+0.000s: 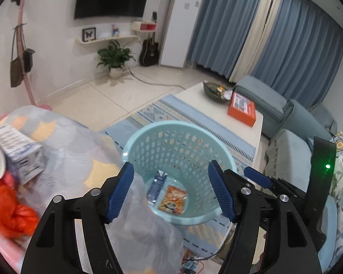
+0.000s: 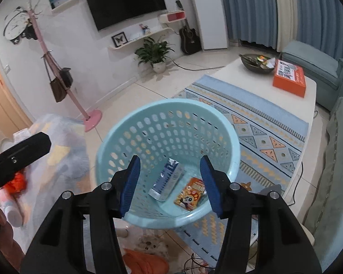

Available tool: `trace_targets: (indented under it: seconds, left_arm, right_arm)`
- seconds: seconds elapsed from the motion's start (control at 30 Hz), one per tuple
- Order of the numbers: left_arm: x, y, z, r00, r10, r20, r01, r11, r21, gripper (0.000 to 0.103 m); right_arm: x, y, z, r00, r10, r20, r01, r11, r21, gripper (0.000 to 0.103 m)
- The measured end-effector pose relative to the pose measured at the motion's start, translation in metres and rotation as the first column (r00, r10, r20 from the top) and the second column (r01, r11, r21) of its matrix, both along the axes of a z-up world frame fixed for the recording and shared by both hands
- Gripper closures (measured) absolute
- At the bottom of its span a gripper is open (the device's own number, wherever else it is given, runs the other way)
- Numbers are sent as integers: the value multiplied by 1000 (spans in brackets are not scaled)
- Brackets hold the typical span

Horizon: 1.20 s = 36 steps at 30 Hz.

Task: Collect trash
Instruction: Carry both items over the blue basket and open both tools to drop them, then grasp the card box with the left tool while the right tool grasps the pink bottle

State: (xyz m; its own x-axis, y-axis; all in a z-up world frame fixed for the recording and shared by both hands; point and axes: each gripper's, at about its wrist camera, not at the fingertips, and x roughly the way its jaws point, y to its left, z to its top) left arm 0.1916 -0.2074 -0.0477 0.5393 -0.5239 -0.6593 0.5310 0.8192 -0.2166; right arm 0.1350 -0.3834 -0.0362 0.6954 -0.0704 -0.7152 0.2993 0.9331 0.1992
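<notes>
A light blue perforated basket (image 1: 135,146) stands on the rug; it also shows in the right wrist view (image 2: 116,137). Inside lie a blue and white carton (image 1: 156,187) (image 2: 168,180) and an orange panda snack packet (image 1: 173,201) (image 2: 191,194). My left gripper (image 1: 171,191) is open and empty above the basket. My right gripper (image 2: 170,182) is open and empty above the basket too; it shows at the right in the left wrist view (image 1: 258,180). On the cloth-covered table (image 1: 68,141) at the left lie a blue and white box (image 1: 18,150) and an orange mesh bag (image 1: 9,210).
A white coffee table (image 2: 292,105) holds an orange box (image 2: 290,81) and a dark bowl (image 2: 256,62). A blue sofa (image 1: 292,153) is at the right. A pink coat stand (image 2: 89,116) is behind the table. Cables lie on the floor (image 2: 194,264).
</notes>
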Motion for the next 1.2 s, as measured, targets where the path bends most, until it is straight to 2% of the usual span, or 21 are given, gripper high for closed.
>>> trace_targets:
  seconds: [0.27, 0.33, 0.47, 0.6, 0.7, 0.93, 1.03, 1.13, 1.2]
  left_arm:
    - [-42, 55, 44, 993, 58, 102, -51, 996, -72, 37]
    - [-51, 70, 53, 989, 85, 120, -74, 993, -91, 37]
    - [-67, 109, 68, 978, 149, 144, -132, 984, -119, 32]
    - [-84, 156, 77, 952, 251, 174, -233, 966, -115, 24]
    - [-95, 196, 79, 925, 335, 180, -320, 941, -108, 21]
    - [-112, 301, 67, 839, 515, 173, -518, 855, -30, 11]
    - [-114, 346, 51, 813, 569, 126, -576, 817, 22, 11]
    - [-116, 386, 34, 758, 646, 92, -652, 754, 75, 11]
    - [-116, 413, 21, 751, 660, 34, -660, 748, 68, 11]
  right_arm:
    - [-14, 54, 41, 989, 111, 96, -106, 993, -49, 47]
    - [-18, 69, 51, 983, 140, 120, -134, 989, -62, 41]
    - [-23, 110, 68, 960, 229, 163, -219, 973, -77, 38]
    - [-26, 151, 78, 927, 328, 185, -313, 944, -103, 29]
    - [-26, 180, 80, 897, 401, 186, -385, 916, -115, 27]
    - [-17, 243, 73, 825, 548, 137, -533, 836, -133, 24]
    - [-2, 267, 59, 799, 595, 81, -589, 803, -89, 23]
    - [11, 278, 43, 777, 630, 10, -629, 776, -46, 24]
    - [20, 285, 30, 757, 652, -41, -653, 757, -18, 24]
